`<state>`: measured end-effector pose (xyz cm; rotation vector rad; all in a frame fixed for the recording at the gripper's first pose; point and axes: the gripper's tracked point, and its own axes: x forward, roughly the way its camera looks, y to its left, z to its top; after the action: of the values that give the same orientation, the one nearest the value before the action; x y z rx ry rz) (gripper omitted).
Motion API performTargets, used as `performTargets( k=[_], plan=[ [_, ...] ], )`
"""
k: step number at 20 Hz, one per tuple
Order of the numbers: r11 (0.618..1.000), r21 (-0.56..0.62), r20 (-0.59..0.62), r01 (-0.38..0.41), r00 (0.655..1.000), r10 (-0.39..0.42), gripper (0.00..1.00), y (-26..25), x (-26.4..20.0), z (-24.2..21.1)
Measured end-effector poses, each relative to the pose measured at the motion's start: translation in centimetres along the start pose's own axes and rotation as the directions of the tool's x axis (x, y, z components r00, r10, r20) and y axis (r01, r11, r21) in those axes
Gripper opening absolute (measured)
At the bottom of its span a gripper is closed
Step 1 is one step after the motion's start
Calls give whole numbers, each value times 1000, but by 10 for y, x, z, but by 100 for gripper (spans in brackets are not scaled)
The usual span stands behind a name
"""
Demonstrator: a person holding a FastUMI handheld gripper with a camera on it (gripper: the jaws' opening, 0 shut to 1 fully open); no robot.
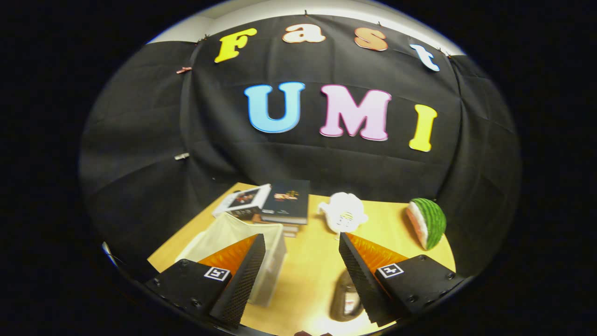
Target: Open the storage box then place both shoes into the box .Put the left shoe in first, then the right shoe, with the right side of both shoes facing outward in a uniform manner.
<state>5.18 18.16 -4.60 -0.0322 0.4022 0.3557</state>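
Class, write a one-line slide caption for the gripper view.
Open gripper hovers over table, storage box behind one finger, a shoe beside the other.

storage box: translucent, open-topped | 1 dark shoe: beside it

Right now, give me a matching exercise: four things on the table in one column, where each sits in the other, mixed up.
Gripper open, fingers apart above the table.

1. storage box
2. shoe
3. watermelon slice
4. books

A. stacked beyond the box
B. by the left finger
C. far right, beyond the right finger
D. low beside the right finger

Pairs: 1-B, 2-D, 3-C, 4-A
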Motion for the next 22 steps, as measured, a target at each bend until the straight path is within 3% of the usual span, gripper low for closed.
performTargets(
  k=[8, 15, 22],
  plan=[
    [986, 1, -212, 164, 964, -160, 98, -96, -9, -123],
    [974, 72, -434, 217, 886, -165, 99, -121, 20, -214],
    [966, 80, -514, 246, 840, -172, 96, -151, 56, -252]
  ],
)
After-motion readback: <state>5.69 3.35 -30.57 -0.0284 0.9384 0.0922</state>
